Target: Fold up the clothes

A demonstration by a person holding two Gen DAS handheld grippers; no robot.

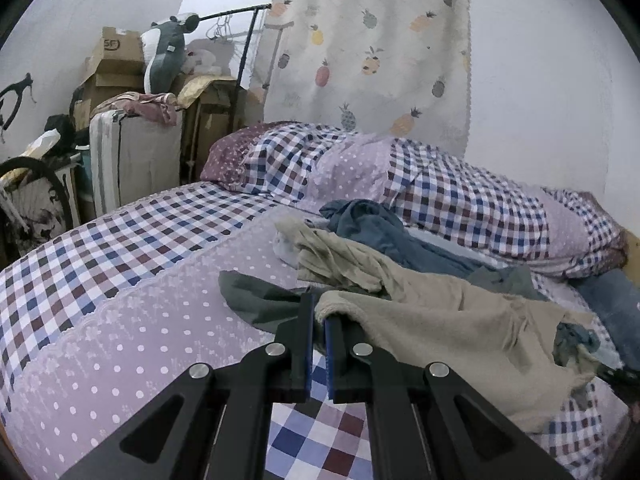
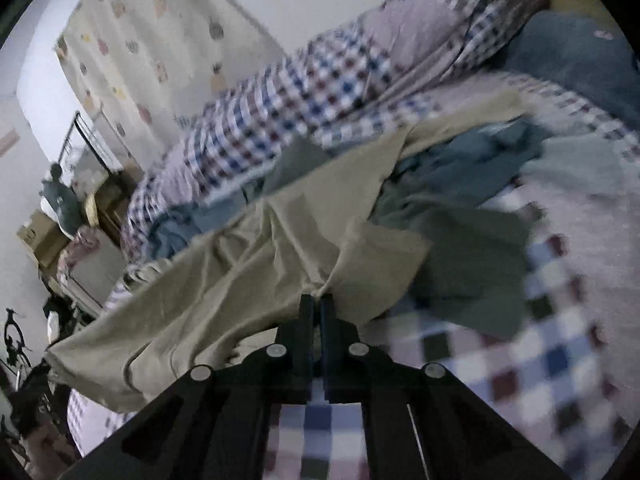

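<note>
The left hand-held gripper (image 1: 319, 312) pinches an edge of the beige garment (image 1: 460, 328), and the right hand-held gripper (image 2: 318, 300) clamps another edge, holding it stretched above the bed (image 1: 120, 320) beside blue clothes (image 1: 372, 228).

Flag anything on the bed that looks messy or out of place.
Clothes lie in an unfolded heap: a blue garment and a grey one crumpled beside the beige garment, which both the left gripper and right gripper pinch. Nothing looks damaged or spilled.
</note>
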